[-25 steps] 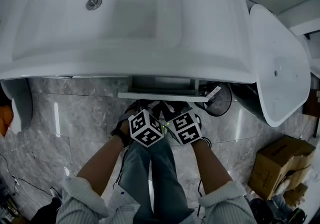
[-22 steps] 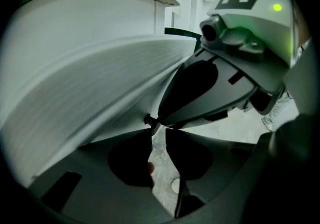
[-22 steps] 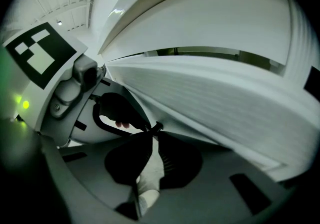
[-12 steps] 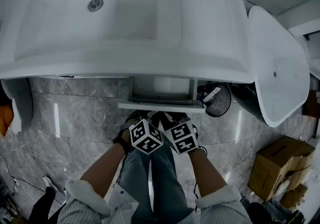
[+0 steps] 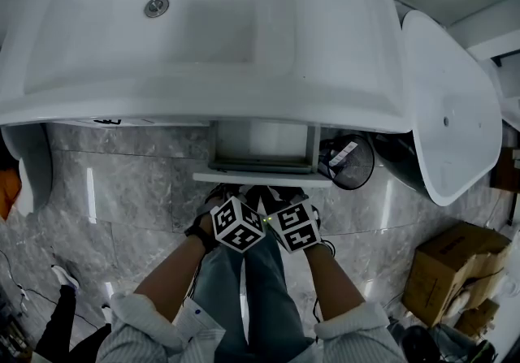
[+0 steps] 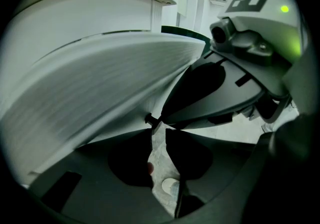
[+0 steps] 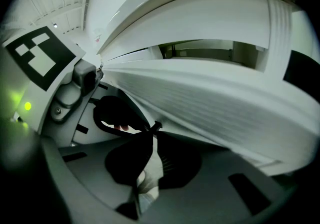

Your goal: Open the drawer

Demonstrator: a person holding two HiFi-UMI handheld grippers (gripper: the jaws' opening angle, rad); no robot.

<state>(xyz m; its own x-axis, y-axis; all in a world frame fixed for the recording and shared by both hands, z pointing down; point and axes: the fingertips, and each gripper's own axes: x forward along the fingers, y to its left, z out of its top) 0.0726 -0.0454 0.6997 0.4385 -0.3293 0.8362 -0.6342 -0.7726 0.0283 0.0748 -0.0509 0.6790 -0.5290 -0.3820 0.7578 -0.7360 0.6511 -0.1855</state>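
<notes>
**A:** Fingertips (image 6: pixel 142 138) of left gripper (image 6: pixel 151 124) pressed together, right gripper (image 7: pixel 153 132) the same; both sets nosed against lower edge of drawer front (image 5: pixel 262 179).

**B:** Washbasin (image 5: pixel 203 36) above; drawer (image 5: pixel 262 146) beneath it, centre, partly out. Suggest pulling both sides evenly, straight toward near side, to avoid racking.

**A:** Writing?

**B:** None legible. Square marker patterns on cubes (image 5: pixel 237 224); white tag (image 5: pixel 345 150) in bin (image 5: pixel 364 173), right, too small.

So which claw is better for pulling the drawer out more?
Probably left, barely: both claws touch the drawer front's lower edge, but the left claw sits slightly nearer its middle than the right claw.
</notes>
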